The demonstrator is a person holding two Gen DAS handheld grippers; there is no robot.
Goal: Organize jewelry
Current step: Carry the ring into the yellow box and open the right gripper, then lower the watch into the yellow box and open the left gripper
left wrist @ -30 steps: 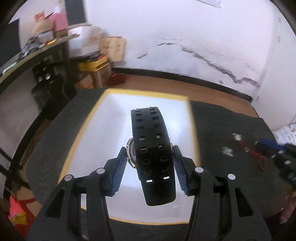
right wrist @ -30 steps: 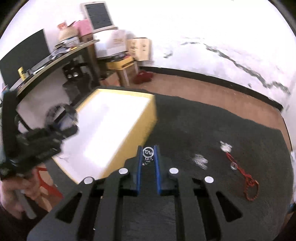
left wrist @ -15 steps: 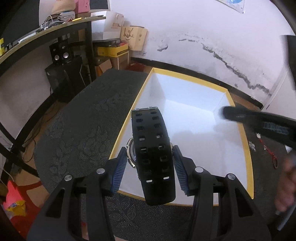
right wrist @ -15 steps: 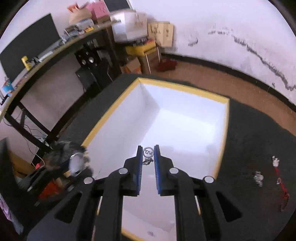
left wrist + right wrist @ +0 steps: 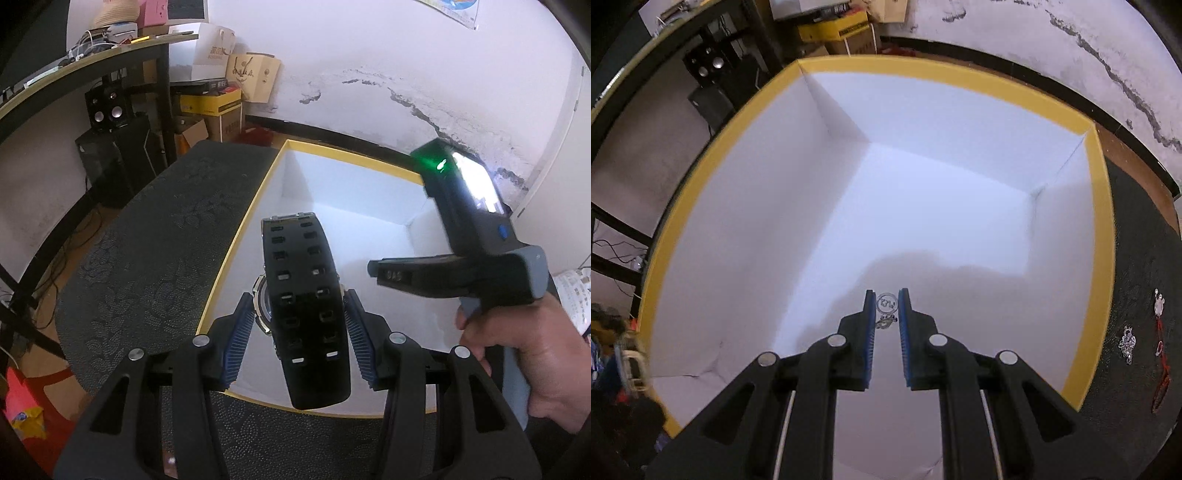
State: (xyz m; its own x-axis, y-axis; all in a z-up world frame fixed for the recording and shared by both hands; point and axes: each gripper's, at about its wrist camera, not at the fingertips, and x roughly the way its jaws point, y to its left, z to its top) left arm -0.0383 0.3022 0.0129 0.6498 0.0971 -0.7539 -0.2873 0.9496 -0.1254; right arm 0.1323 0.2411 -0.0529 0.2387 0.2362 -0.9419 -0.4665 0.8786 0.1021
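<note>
Dark patterned table mat [image 5: 147, 280] fills the ground, and on it sits the big yellow-rimmed box [image 5: 945, 79] with its white interior, taking up nearly the whole right wrist view. Over its near edge, the left gripper [image 5: 300, 332] has its blue pads clamped on a chunky black watch [image 5: 303, 295], strap standing upright and looped toward the lens, steel case peeking out at nine o'clock of the strap. At three o'clock in that view, the person's right hand [image 5: 532, 365] grips the other tool's handle over the box. The right gripper [image 5: 887, 314] hangs above the box floor, jaws pinched on a small silver ring charm [image 5: 886, 303] right at the fingertips. Out at three o'clock on the mat lie a silver trinket [image 5: 1127, 341] and, just beside it, a red cord [image 5: 1161, 369].
</note>
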